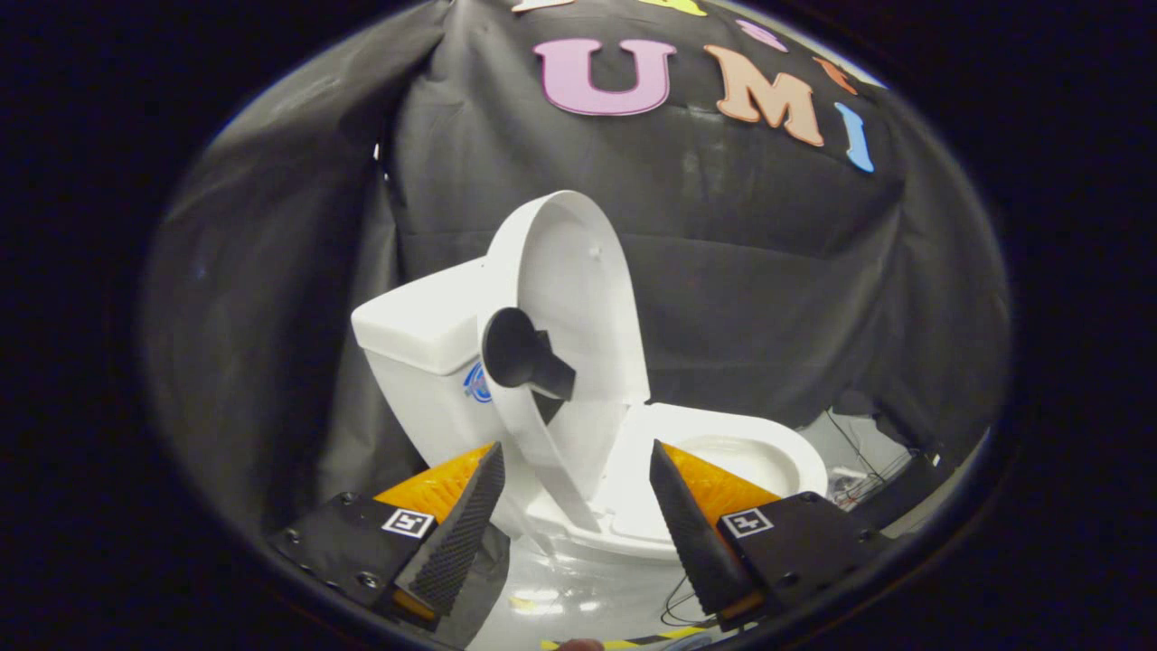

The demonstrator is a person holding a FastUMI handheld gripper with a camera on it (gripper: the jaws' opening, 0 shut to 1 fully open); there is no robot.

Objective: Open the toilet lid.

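Observation:
A white toilet (425,362) stands ahead of my fingers, tilted in this view. Its lid (578,289) is raised upright, leaning back toward the tank (416,325). A black knob-like handle (520,353) sticks out from the lid's edge. The bowl and seat (741,452) lie uncovered, beyond my right finger. My gripper (576,457) is open, its fingers wide apart, with the lid's lower edge and hinge area showing in the gap beyond them. Nothing is held between the fingers.
Black cloth wall hangs behind and beside the toilet. A glossy pale floor (578,597) lies below the fingers, with loose cables (859,479) beside the bowl's far side.

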